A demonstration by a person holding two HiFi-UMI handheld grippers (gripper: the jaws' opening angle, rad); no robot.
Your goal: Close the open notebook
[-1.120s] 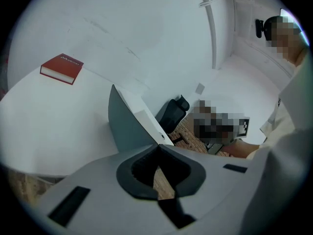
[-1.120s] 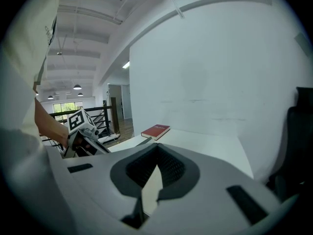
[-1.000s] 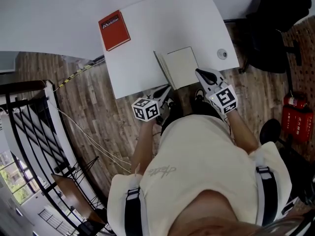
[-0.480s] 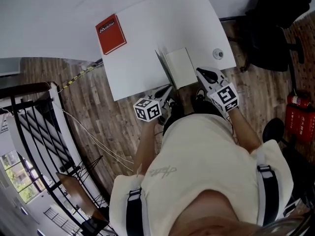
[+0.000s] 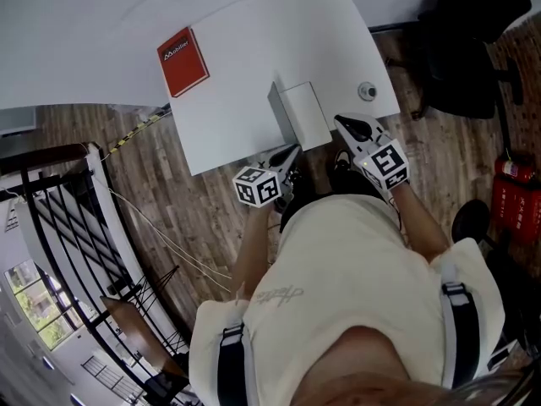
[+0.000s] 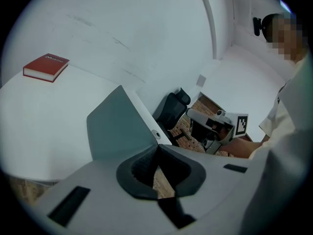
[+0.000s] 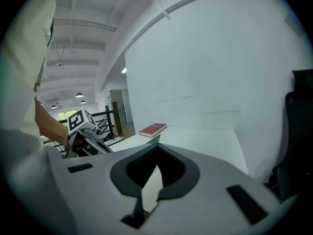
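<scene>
The notebook (image 5: 303,114) lies at the near edge of the white table (image 5: 254,32), half folded. Its grey cover (image 6: 120,126) stands up at a steep tilt, and a strip of white page shows beside it from above. My left gripper (image 5: 290,150) is shut, with its tip at the notebook's near left corner. In the left gripper view the jaws (image 6: 156,150) meet just below the raised cover. My right gripper (image 5: 341,123) is shut too, just off the notebook's near right corner. Its own view (image 7: 157,148) shows only a white sliver between the jaws.
A red book (image 5: 182,61) lies flat at the far left of the table. A small round fitting (image 5: 366,90) sits in the tabletop right of the notebook. A black office chair (image 5: 461,49) stands to the right, a red extinguisher (image 5: 514,194) beyond it, and a stair railing (image 5: 51,218) to the left.
The notebook's cover has swung up and over toward the right, so the open white page looks much narrower. Both grippers have stayed almost where they were.
</scene>
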